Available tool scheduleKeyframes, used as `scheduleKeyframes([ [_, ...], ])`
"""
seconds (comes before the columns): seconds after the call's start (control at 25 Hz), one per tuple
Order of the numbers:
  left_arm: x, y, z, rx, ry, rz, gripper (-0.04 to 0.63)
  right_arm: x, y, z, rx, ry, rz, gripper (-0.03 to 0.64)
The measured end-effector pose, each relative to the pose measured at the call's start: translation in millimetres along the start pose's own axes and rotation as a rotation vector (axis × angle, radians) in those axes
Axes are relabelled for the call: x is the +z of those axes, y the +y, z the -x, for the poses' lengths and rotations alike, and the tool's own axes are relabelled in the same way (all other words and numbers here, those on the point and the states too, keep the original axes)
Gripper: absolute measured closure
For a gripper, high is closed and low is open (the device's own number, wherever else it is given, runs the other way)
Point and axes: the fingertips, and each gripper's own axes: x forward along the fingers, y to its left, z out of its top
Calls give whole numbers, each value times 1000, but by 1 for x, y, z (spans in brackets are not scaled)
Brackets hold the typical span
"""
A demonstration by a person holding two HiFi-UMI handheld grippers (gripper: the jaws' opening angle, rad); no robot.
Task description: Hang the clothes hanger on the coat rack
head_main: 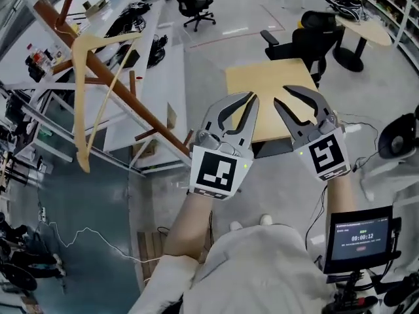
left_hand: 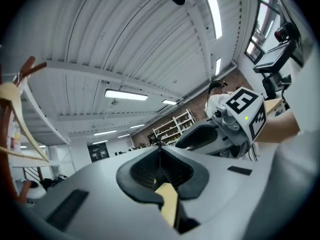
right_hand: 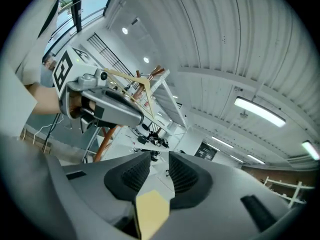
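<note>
Head view showed both grippers side by side above a tan tabletop [head_main: 262, 77], well apart from the wooden clothes hanger [head_main: 79, 110], which hung on the brown coat rack [head_main: 147, 114] at upper left. Its apex lay toward the top of the picture. One arm pointed down the picture and the other to the right, and the long crossbar ran diagonally from upper right to lower left.

Only the gripper views resolved the fingers. Left gripper view showed the left gripper [left_hand: 160, 149] with its fingers closed together and nothing between them, and the hanger at the left edge. Right gripper view showed the right gripper [right_hand: 159, 156] with its fingers apart and empty, and the hanger seen beyond the left gripper.
</note>
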Motion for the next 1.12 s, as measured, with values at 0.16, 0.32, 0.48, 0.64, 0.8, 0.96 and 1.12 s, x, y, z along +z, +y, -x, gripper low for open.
scheduleKeyframes([
  [0.16, -21, -27, -12, -102, 11, 84, 588, -17, 0, 27, -86, 61, -32, 537],
  [0.32, -25, -50, -28, -193, -34, 164, 588, -39, -6, 40, -143, 111, -74, 581],
  [0.48, -26, -67, -39, -272, -61, 257, 589, -53, -13, 56, -180, 151, -91, 581],
  [0.64, -24, -76, -46, -330, -71, 313, 589, -59, -17, 69, -207, 185, -97, 581],
  [0.8, -23, -80, -48, -339, -77, 328, 589, -61, -13, 73, -211, 208, -100, 581],
  [0.96, -24, -84, -49, -343, -69, 311, 589, -59, -13, 74, -212, 206, -88, 581],
  [1.12, -25, -83, -45, -357, -62, 306, 589, -57, -13, 74, -223, 205, -102, 581],
])
